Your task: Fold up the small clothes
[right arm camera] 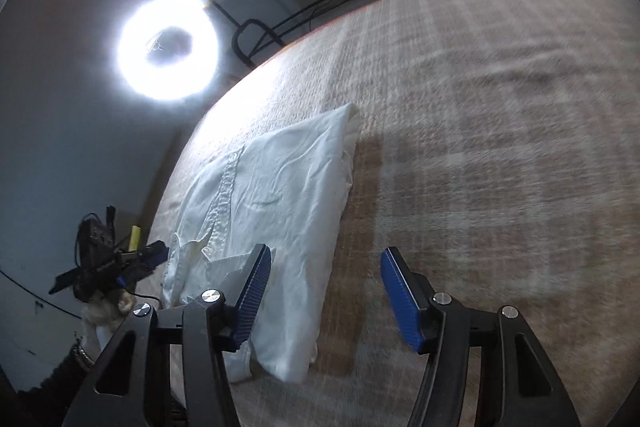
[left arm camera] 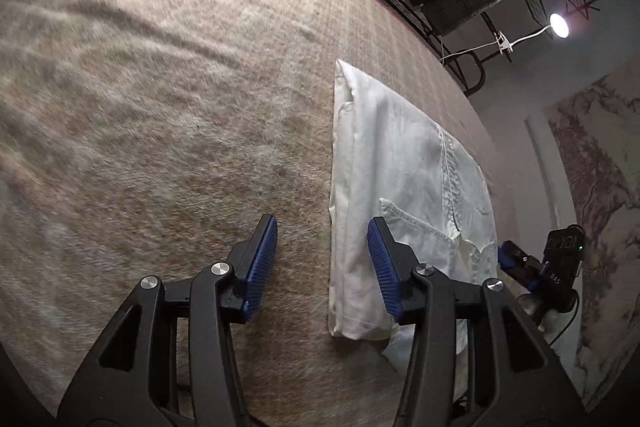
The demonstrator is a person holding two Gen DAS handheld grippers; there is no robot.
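Two grippers, both mine, both with jaws apart and nothing between the blue ribbed pads.

Left gripper (left arm camera: 322, 259): jaws partly spread, gripping nothing. Its right-hand pad (left arm camera: 383, 269) stands over the near edge of the white shirt (left arm camera: 404, 163); whether it touches the cloth I cannot tell. Its other pad is over bare blanket.

Right gripper (right arm camera: 325, 279): jaws partly spread, empty. Its left-hand pad (right arm camera: 253, 297) is in front of the shirt's collar end; contact cannot be told. Its other pad is over bare surface.

Shirt: white, buttoned, folded into a long narrow panel, placket and collar showing on top, lying flat between my two grippers. A loose bit of white cloth pokes out under its near end.

Surface: beige plaid blanket (left arm camera: 160, 107), softly wrinkled, spread wide on both sides of the shirt.

Room: ring light (right arm camera: 168, 47) glaring on a pale wall; clip lamp (left arm camera: 559, 25) on a white gooseneck; black metal rail (right arm camera: 260, 39) along the far edge of the blanket; dim shelving beyond.
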